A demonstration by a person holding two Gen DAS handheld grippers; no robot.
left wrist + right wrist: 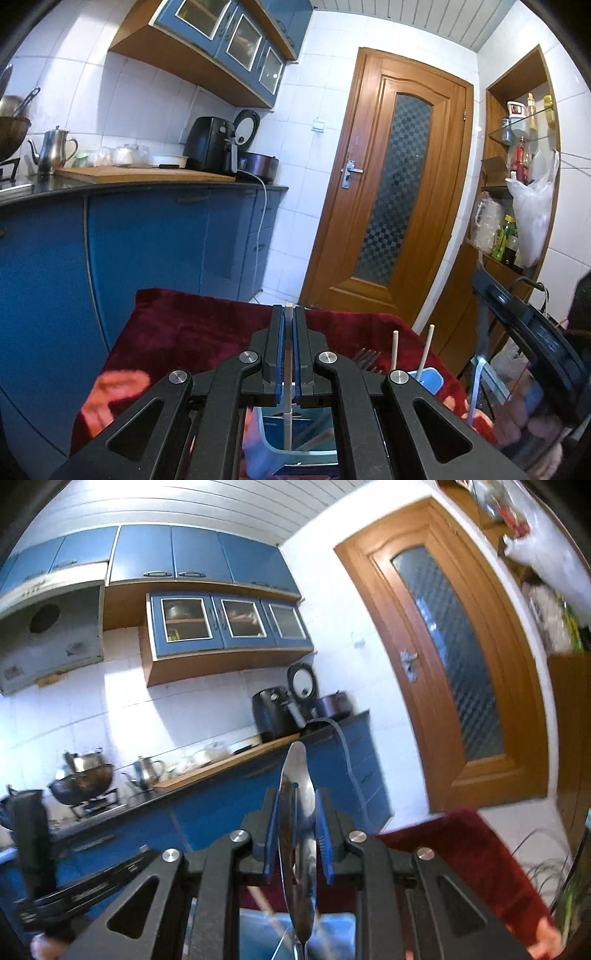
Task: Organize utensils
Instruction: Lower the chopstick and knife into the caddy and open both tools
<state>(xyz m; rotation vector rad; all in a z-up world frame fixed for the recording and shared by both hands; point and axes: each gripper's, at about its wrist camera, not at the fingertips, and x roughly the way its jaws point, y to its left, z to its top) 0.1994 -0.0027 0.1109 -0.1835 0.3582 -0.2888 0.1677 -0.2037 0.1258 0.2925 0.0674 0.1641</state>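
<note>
Clamped tight in the left gripper [289, 317] at lower centre of the left wrist view: a thin white chopstick [288, 373], upright, its tip poking just above the blue pads, its lower end reaching down into a light blue utensil holder [275, 435] at the bottom of the frame. Right of the jaws, two more white sticks [394, 349] and dark fork tines [367, 357] rising from the holder's far compartment. Underneath, a dark red cloth [192, 332]. At the right edge, blurred, the other black gripper.

In the right wrist view, the right gripper [298, 805] closed on a metal spoon [297, 812] at lower centre, bowl edge-on and pointing up past the fingertips. Below, the blue holder [258, 934], blurred. Behind, a wooden door [461, 657] and blue cabinets [207, 554].
</note>
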